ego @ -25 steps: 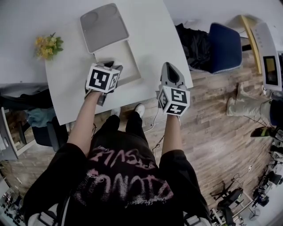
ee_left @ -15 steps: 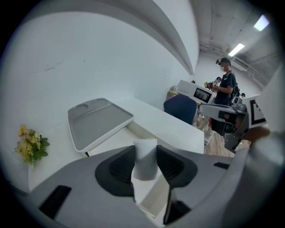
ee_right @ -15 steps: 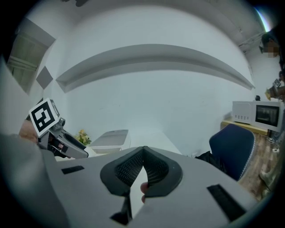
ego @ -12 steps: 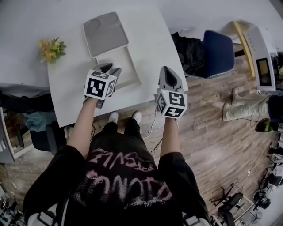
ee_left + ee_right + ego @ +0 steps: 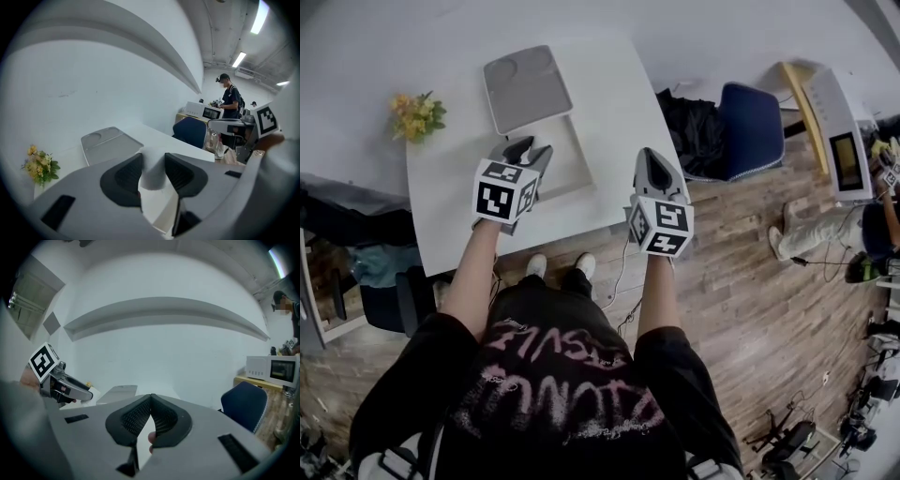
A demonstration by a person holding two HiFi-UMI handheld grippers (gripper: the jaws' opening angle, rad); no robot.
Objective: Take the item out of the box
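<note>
Item (image 5: 151,174) is sitting clamped in my left gripper (image 5: 531,150), so I am aiming straight up past the box (image 5: 570,155) wall, right gripper (image 5: 151,401) closed, empty.

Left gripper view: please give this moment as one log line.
left gripper: shut on white item | right gripper: shut, empty | box: open

1. The white item (image 5: 153,169) pinched between the left gripper's (image 5: 153,160) jaws is blurred. Its lower end sinks behind the pads, so its kind cannot be told.
2. In the head view, that gripper's marker cube (image 5: 503,189) hides the box's (image 5: 575,161) corner just beneath it.
</note>
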